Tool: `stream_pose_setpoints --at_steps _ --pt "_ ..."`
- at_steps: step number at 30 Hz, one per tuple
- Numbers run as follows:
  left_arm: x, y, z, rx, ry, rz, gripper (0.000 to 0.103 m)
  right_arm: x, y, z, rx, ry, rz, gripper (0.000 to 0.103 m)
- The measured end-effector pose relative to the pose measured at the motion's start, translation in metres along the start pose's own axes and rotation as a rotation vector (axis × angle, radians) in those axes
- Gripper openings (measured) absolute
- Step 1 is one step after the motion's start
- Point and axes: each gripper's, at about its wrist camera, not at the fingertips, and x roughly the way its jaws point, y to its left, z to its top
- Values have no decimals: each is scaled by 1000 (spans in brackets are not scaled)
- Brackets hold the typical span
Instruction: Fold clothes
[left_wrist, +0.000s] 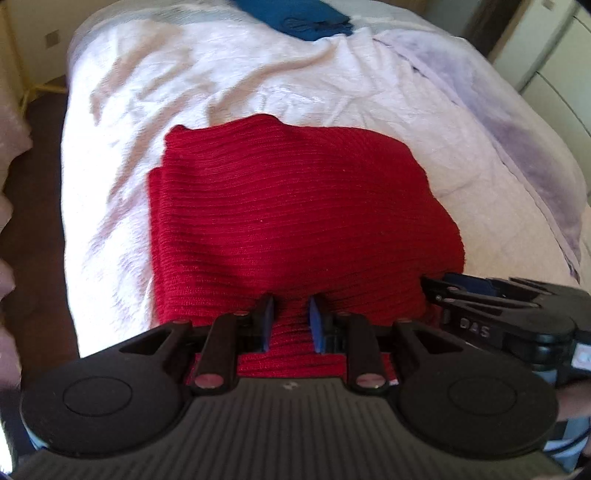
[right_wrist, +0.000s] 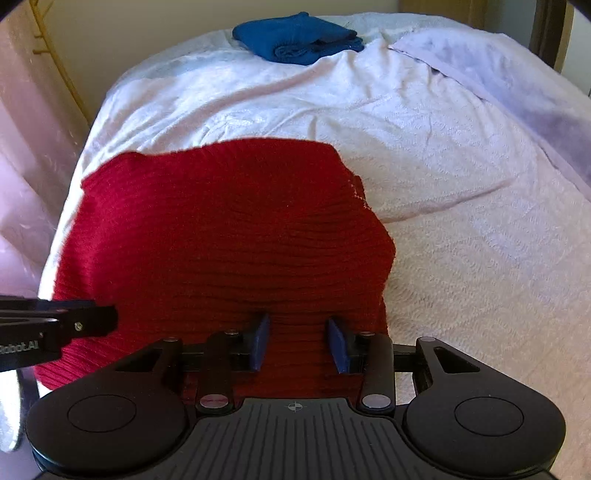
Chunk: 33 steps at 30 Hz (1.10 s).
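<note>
Bed: pale quilted cover, rumpled, fills both views; a lilac blanket lies along its right side.

Red knit garment: ribbed, the task's piece in hand. It lies on the near part of the bed, left of centre, already gathered into a compact, roughly rectangular packet. Layered edges show at its left side in the left wrist view, so at least one fold appears made. The near edge is hidden under the grippers, so its full outline cannot be told. As it shows, the long axis seems to run from the near edge toward the far end of the bed, with the ribs lying across it. No collar or sleeve is visible, so which end is the top cannot be told.

Blue garment: folded, at the far end of the bed, well apart from the red one. Judged finished and set aside.

Progress: likely past the middle; the red packet may want one last fold or squaring, then stacking.

Right gripper: released, blue pads spread over the near right part of the red knit, no cloth pinched between them.

Left gripper: pads narrowly parted over the near left part, the knit lying flat beneath; released.
</note>
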Motion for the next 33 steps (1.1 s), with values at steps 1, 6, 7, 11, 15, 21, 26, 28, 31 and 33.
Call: stream_pose_setpoints --at_steps 1,6,7,11,15,21,26,28,31,33 --pt "-8 -3 1 5 -1 20 21 -10 -1 0 13 -18 7 40" --pt "-46 -16 -9 51 13 163 21 -63 -11 -15 119 -102 39 69" --pt "-51 -18 -13 57 19 177 22 -70 -10 -18 126 -104 46 69" --pt "-64 -20 -29 60 44 187 24 -90 -6 -30 147 -93 49 69" --pt "-69 -17 -44 44 66 186 25 -96 -3 -40 154 -70 38 69" --pt "-69 -13 -60 42 96 209 25 -97 -3 -53 168 -45 35 69" --pt "-66 -9 -71 32 114 219 26 -97 1 -62 169 -12 19 69" --pt "-65 -8 -74 31 120 215 26 -98 3 -64 167 -1 16 69" --pt "-66 -6 -79 29 116 203 26 -99 6 -65 163 20 2 69" --pt "-67 -4 -83 16 114 190 27 -97 8 -66 156 44 -15 69"
